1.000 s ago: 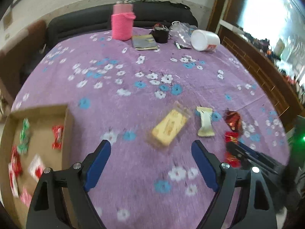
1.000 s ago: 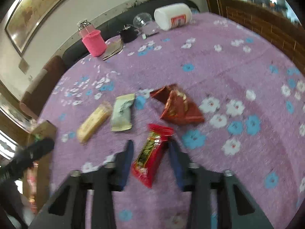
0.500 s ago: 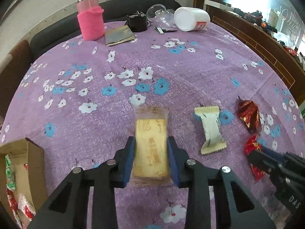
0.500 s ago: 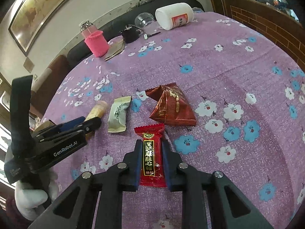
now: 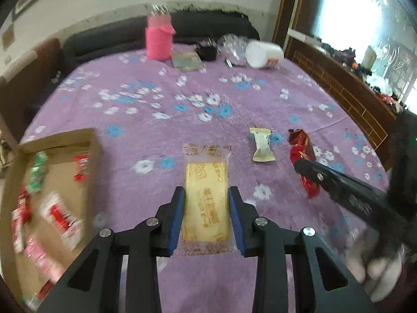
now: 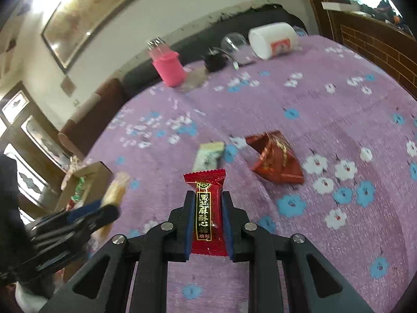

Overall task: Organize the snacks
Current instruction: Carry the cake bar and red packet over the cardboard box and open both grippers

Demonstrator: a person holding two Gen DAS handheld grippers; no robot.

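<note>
Your left gripper (image 5: 207, 208) is clamped tight on the yellow biscuit (image 5: 207, 198), the box (image 5: 56, 182) sits at its 9 o'clock. Your right gripper (image 6: 207, 221) pinches the red candy (image 6: 207, 208); cream pack (image 6: 208, 156) at 12, foil pouch (image 6: 273, 159) around 1.

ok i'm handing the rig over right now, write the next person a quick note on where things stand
Left claw: shut on the yellow biscuit pack, lifted above the cloth.
Right claw: shut on the red sesame candy, also in the air.
Cardboard box: at the table's left edge, several snacks already inside.
Still loose on the purple tablecloth: the cream wafer pack and the dark red foil pouch.
Done: both held snacks are picked up.
Left: carry both to the box and release them, then probably fetch the wafer pack and the foil pouch.
</note>
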